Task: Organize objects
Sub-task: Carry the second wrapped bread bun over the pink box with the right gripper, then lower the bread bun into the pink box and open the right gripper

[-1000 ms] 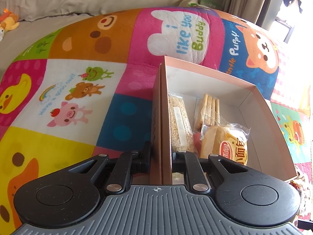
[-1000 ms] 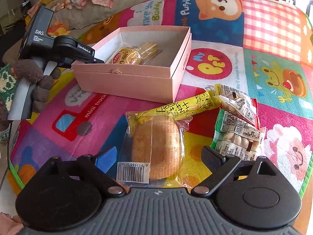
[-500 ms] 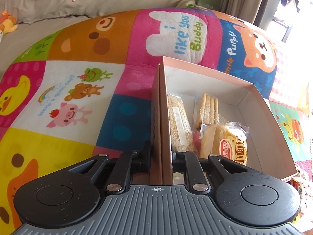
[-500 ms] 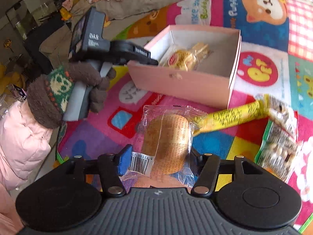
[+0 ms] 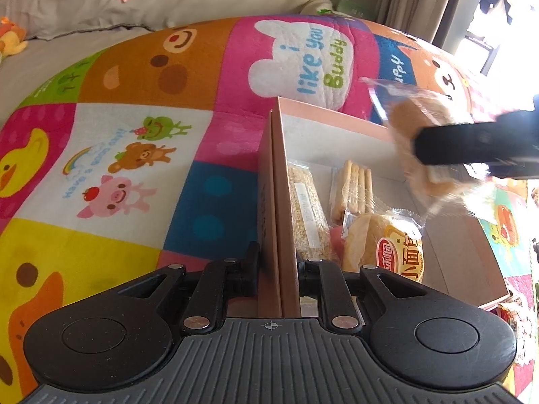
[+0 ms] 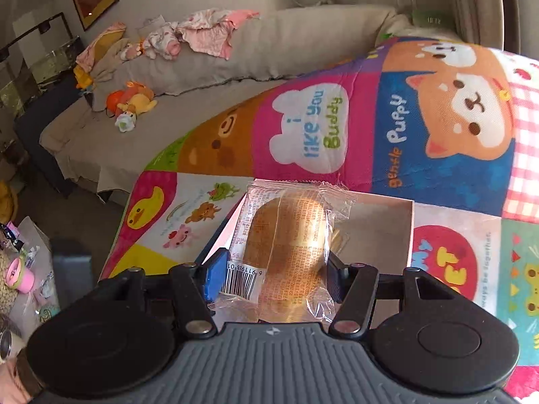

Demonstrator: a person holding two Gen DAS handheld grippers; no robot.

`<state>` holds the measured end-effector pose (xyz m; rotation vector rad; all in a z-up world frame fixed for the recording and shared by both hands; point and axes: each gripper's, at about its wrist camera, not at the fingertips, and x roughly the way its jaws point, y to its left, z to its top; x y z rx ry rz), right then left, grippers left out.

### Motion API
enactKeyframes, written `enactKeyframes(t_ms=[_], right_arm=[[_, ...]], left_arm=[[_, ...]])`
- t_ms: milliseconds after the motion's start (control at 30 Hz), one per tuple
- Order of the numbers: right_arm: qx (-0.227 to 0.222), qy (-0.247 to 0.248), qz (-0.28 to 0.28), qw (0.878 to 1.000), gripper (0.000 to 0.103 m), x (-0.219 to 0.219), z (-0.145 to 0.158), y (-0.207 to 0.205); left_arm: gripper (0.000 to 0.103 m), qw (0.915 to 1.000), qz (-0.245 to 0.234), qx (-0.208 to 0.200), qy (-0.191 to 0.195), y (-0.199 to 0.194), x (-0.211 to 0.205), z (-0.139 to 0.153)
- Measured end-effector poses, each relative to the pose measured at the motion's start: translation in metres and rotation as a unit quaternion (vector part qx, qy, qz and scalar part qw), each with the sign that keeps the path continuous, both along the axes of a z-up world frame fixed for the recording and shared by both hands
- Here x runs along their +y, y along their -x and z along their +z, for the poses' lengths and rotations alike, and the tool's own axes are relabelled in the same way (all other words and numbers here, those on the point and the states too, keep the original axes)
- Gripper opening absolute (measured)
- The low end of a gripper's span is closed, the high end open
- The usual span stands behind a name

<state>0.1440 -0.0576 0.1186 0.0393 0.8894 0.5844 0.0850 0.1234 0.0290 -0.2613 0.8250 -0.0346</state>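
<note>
The left gripper [image 5: 279, 262] pinches the pink box [image 5: 282, 202] wall. The right gripper [image 6: 271, 271], jaws clamping a wrapped bun [image 6: 286, 252], hangs above the box; best lowered into bare space before letting go.

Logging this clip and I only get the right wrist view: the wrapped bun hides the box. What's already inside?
Observer: A grain bar packet lies along the wall of the box.
Operator: Anything else?
Observer: A cracker pack and a second bun with a red label.
Operator: Is the box held?
Observer: Yes, the left tool is clamped on its near wall.
</note>
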Motion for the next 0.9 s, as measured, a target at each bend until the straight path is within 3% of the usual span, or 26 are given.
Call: enactKeyframes(t_ms=[167,233,300,400,533,600,733,900], right_arm=[[0.035,-0.015,-0.026,0.999,0.059,0.029,-0.031,-0.041],[0.044,-0.02,-0.032,0.998,0.063,0.035,-0.041,-0.049],[0.05,-0.025,-0.031,0.998,0.075,0.036,-0.049,-0.052],[0.042,-0.022,-0.025,0.999,0.075,0.03,-0.05,-0.045],[-0.02,0.004,-0.032,0.999,0.074,0.02,-0.036,-0.032],[-0.044,0.012,-0.034,0.998,0.064,0.02,-0.027,-0.034],[-0.044,-0.005,-0.036,0.998,0.058,0.03,-0.022,-0.056],[-0.021,0.026,-0.016,0.999,0.058,0.041,-0.047,-0.058]], left_arm=[[0.019,1.0,-0.003,0.001,0.003,0.0,0.001,0.0],[0.019,1.0,-0.003,0.001,0.003,0.0,0.001,0.0],[0.019,1.0,-0.003,0.001,0.003,0.001,0.001,0.0],[0.019,1.0,-0.004,-0.001,0.002,0.001,0.0,0.0],[0.019,1.0,-0.003,-0.001,0.002,0.001,0.0,0.0],[0.019,1.0,-0.002,-0.001,0.002,0.001,0.0,0.0],[0.019,1.0,0.0,0.001,0.002,0.001,-0.001,0.0],[0.019,1.0,-0.003,0.001,0.002,0.001,0.0,0.0]])
